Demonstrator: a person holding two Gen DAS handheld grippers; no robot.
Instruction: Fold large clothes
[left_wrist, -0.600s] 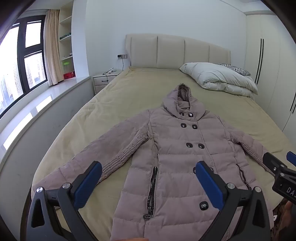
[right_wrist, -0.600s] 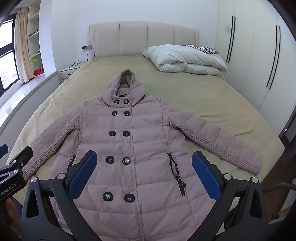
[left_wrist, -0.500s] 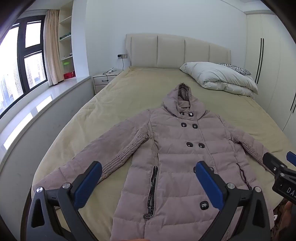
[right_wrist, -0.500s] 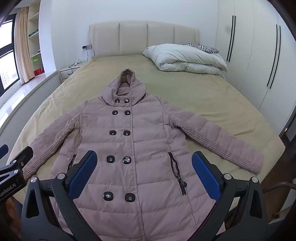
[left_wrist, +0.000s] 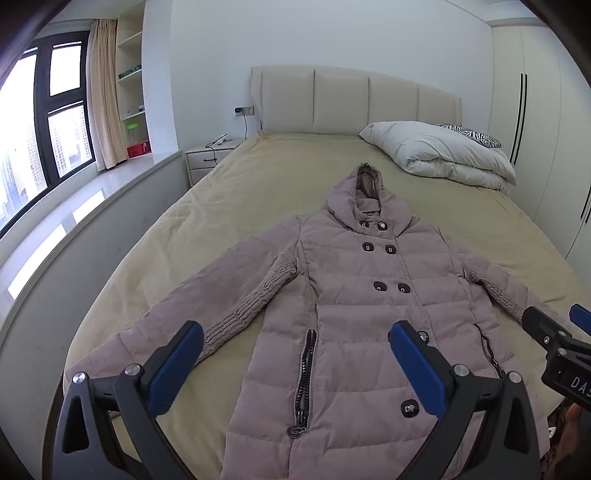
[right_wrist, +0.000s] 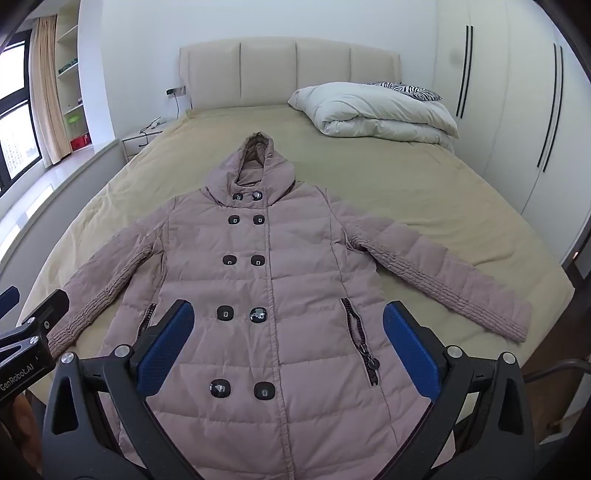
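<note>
A mauve hooded padded coat (left_wrist: 362, 306) (right_wrist: 266, 280) lies flat and face up on the bed, buttoned, hood toward the headboard and both sleeves spread out to the sides. My left gripper (left_wrist: 295, 365) hovers open above the coat's lower left part, near the zip pocket (left_wrist: 304, 373), holding nothing. My right gripper (right_wrist: 288, 347) hangs open over the lower front, above the bottom buttons, with nothing between its blue pads. Each gripper shows at the edge of the other's view. The coat's hem is hidden below both frames.
The coat rests on a beige bedsheet (right_wrist: 406, 177). A folded white duvet (right_wrist: 376, 110) with a zebra pillow lies at the back right. A nightstand (left_wrist: 210, 158) and a windowsill ledge run along the left; white wardrobes (right_wrist: 517, 92) stand on the right.
</note>
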